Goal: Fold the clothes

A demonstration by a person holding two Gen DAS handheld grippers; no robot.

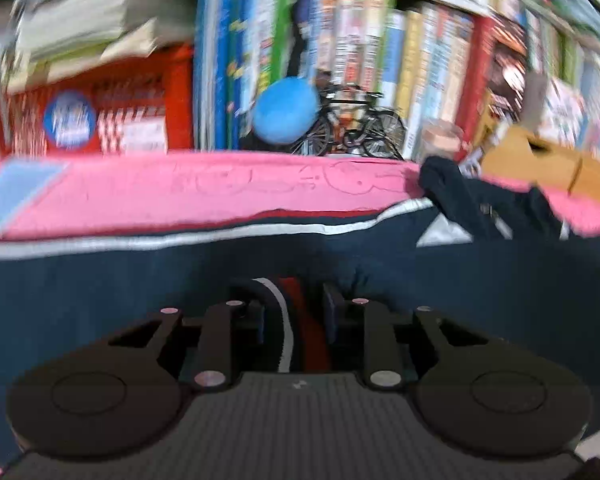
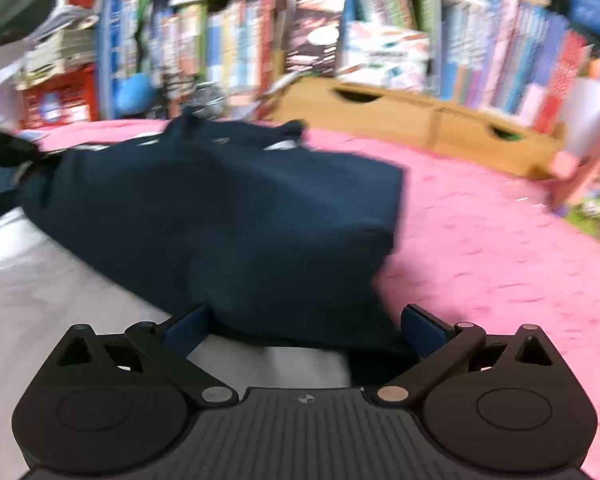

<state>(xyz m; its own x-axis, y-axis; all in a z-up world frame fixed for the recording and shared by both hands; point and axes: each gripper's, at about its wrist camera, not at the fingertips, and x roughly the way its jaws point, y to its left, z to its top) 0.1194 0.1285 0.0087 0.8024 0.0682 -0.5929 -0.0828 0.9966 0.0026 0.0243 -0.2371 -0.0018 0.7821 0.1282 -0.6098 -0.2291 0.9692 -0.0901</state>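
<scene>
From the left gripper I can see the navy jacket lying on the pink blanket, its white and red stripe running across the view; a fold of that striped cloth sits pinched between the near-closed fingers. Only this side shows the little model bicycle. The right gripper stands spread wide over the jacket's edge, the wooden drawer box beyond.

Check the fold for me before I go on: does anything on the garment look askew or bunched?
Yes. The navy jacket lies lumpy on the pink blanket, with its dark collar end sticking up crumpled at the far edge rather than flat.
</scene>
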